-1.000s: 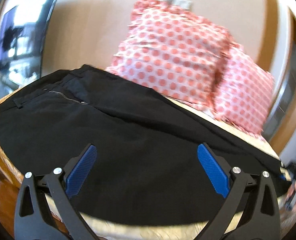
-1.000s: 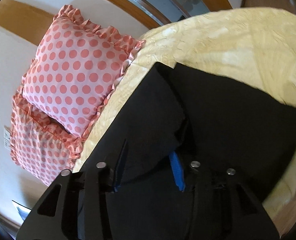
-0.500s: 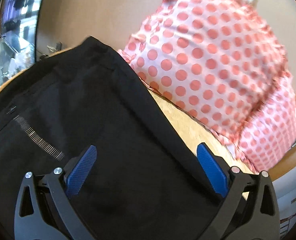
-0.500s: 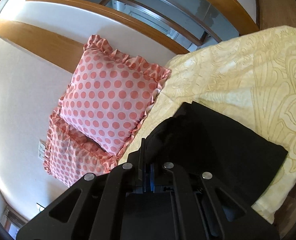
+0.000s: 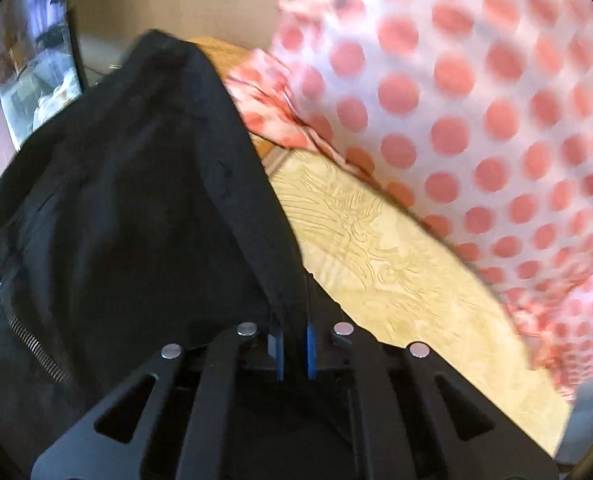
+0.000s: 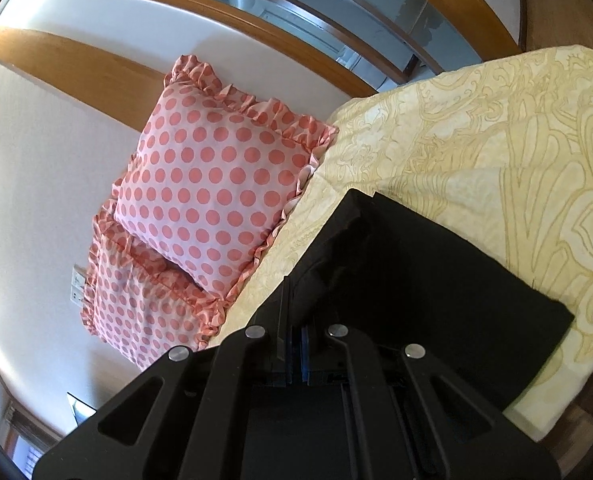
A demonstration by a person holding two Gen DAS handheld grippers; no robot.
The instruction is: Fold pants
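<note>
Black pants (image 5: 128, 208) lie on a cream patterned bedspread (image 5: 396, 264). In the left wrist view the waist end shows, with the open zipper and a button at the left. My left gripper (image 5: 293, 350) is shut on the pants' far side edge, next to the pillows. In the right wrist view the leg end (image 6: 424, 280) of the pants lies flat on the bedspread (image 6: 496, 140). My right gripper (image 6: 296, 350) is shut on the leg's edge, with a fold of cloth rising between the jaws.
Two pink pillows with red dots (image 6: 216, 188) lean on the wall at the bed's far side; one fills the right of the left wrist view (image 5: 476, 100). The bed's front edge and wooden floor (image 6: 576, 420) show at lower right.
My left gripper moved toward the pillow side and closed on the pants' edge. My right gripper closed on the leg edge earlier and has since lifted slightly.
</note>
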